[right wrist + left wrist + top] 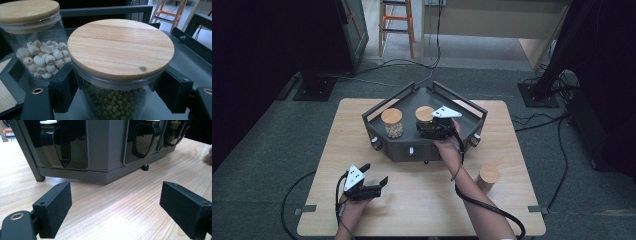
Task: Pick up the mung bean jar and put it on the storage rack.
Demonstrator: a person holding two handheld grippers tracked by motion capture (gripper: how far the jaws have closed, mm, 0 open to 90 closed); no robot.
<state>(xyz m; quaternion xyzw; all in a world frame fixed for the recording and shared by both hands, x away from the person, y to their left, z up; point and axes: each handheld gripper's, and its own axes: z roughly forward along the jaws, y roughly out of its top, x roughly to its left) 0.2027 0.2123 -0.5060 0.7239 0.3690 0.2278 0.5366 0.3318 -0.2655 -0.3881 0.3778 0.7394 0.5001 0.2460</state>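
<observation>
A glass jar of green beans (120, 50) with a wooden lid (424, 113) stands upright in the dark grey tray (398, 150). My right gripper (426, 124) reaches over the tray's front wall and is shut on this jar; in the right gripper view both pads (63, 87) sit against the glass below the lid, around the gripper's middle (117, 96). Beside it, to the left, stands a jar of white seeds (392, 122), also lidded (42, 57). My left gripper (375, 175) rests low over the table's front left, open, with nothing between its jaws (117, 212).
The tray (100, 150) has glossy black drawer fronts and small feet. A third wooden-lidded jar (488, 176) stands on the wooden table (422, 205) at the right front. Cables trail from both grippers. Stands, a stool and cables lie beyond the table.
</observation>
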